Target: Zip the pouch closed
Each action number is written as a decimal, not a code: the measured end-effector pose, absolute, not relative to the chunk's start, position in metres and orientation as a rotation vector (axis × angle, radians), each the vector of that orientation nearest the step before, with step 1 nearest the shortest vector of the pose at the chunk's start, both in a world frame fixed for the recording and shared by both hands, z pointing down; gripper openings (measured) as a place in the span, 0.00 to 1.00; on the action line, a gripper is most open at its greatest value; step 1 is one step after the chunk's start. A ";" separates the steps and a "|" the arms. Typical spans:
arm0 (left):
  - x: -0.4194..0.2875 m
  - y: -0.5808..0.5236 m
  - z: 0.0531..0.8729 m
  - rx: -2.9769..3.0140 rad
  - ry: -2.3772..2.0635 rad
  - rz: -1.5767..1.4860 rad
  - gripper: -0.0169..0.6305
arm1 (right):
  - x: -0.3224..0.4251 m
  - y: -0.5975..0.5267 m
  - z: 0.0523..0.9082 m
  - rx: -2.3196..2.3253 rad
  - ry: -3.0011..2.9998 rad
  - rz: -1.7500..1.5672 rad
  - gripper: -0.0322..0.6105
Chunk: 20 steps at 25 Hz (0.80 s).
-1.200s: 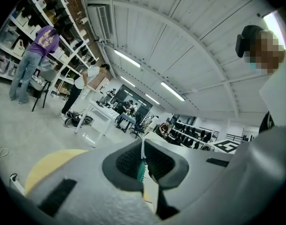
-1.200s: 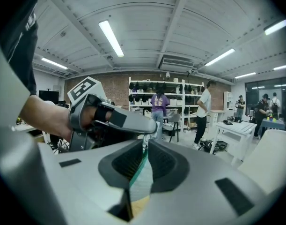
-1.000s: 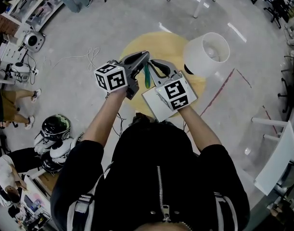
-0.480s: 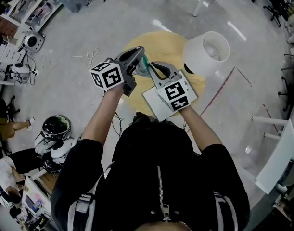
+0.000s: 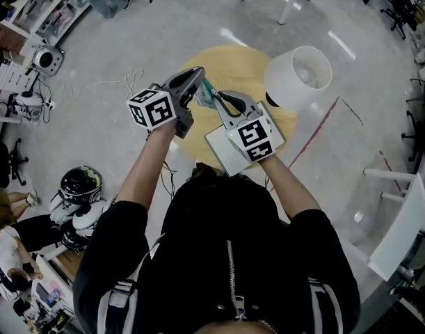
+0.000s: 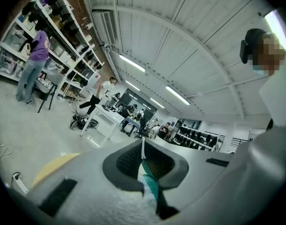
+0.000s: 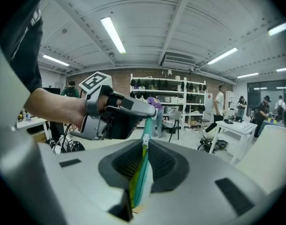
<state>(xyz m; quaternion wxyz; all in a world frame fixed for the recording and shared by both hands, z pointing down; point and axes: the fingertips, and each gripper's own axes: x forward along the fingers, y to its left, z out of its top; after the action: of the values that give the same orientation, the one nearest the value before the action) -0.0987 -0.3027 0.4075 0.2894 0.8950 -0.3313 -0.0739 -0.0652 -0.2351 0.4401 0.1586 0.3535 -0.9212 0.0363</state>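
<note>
A small teal pouch (image 5: 207, 94) is stretched between my two grippers above a round yellow table (image 5: 243, 65). In the head view my left gripper (image 5: 198, 82) comes from the left and is shut on the pouch's far end. My right gripper (image 5: 215, 101) is shut on the near end. In the right gripper view the teal and yellow-green zip edge (image 7: 138, 175) runs up between the pads. A small silver slider (image 7: 145, 141) sits at the jaw tips, and the left gripper (image 7: 153, 108) pinches the strip just beyond. The left gripper view shows teal fabric (image 6: 151, 185) clamped between its pads.
A white lampshade-like tub (image 5: 298, 77) stands at the table's right. A white sheet (image 5: 222, 153) lies under my right hand. On the floor are cables (image 5: 132, 82), a helmet (image 5: 81, 183) at left and a white chair (image 5: 400, 235) at right. People stand by shelves (image 6: 33, 60).
The left gripper has shifted a little to the left and away in the head view. The pouch, which hung upright between the grippers, now lies slanted and taut between them. The right gripper stayed.
</note>
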 end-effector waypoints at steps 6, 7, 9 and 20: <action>-0.102 -0.309 0.408 2.369 -0.915 -0.222 0.04 | -0.055 -0.233 0.446 1.007 -2.628 0.112 0.12; -0.101 -0.309 0.408 2.373 -0.916 -0.214 0.04 | -0.054 -0.233 0.447 1.006 -2.629 0.112 0.12; -0.101 -0.309 0.409 2.376 -0.915 -0.210 0.04 | -0.053 -0.232 0.447 1.006 -2.633 0.112 0.12; -0.104 -0.312 0.411 2.367 -0.924 -0.213 0.04 | -0.053 -0.231 0.448 1.001 -2.644 0.128 0.12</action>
<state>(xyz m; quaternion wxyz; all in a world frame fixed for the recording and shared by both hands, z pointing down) -0.1043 -0.3120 0.4106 0.2914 0.8880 -0.3466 -0.0798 -0.0532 -0.2315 0.4480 0.1554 0.3493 -0.9230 0.0446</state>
